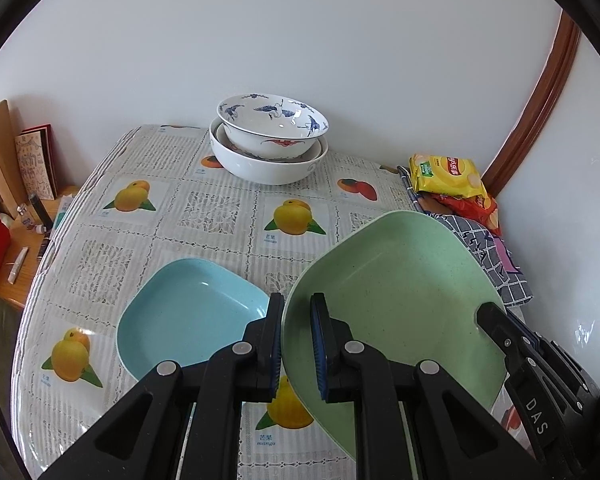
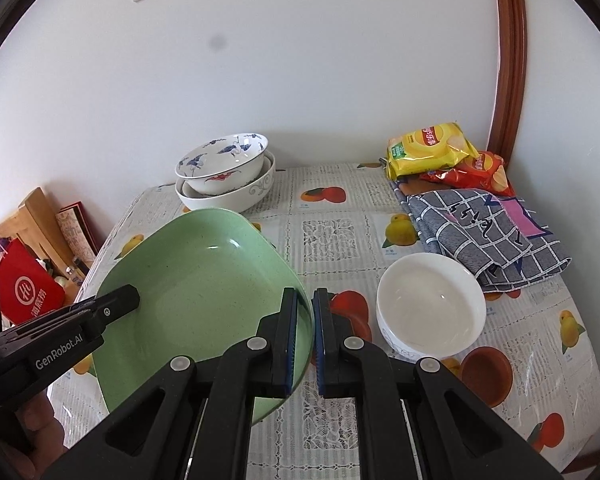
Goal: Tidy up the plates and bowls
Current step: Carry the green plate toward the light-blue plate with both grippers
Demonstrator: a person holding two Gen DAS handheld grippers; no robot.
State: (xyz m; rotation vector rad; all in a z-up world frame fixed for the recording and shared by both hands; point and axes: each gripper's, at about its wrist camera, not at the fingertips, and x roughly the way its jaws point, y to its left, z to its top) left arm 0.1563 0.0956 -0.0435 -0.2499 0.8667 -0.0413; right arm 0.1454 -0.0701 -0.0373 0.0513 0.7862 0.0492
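Both claws grip the green plate: left claw clamps its left rim, right claw clamps its right rim. Green plate held tilted above the bench, overlapping the blue plate lying flat just beside it. Stacked patterned bowls at the far edge by the wall. White bowl sits near a checked cloth; chip bags behind.

L gripper & R gripper both clamped.
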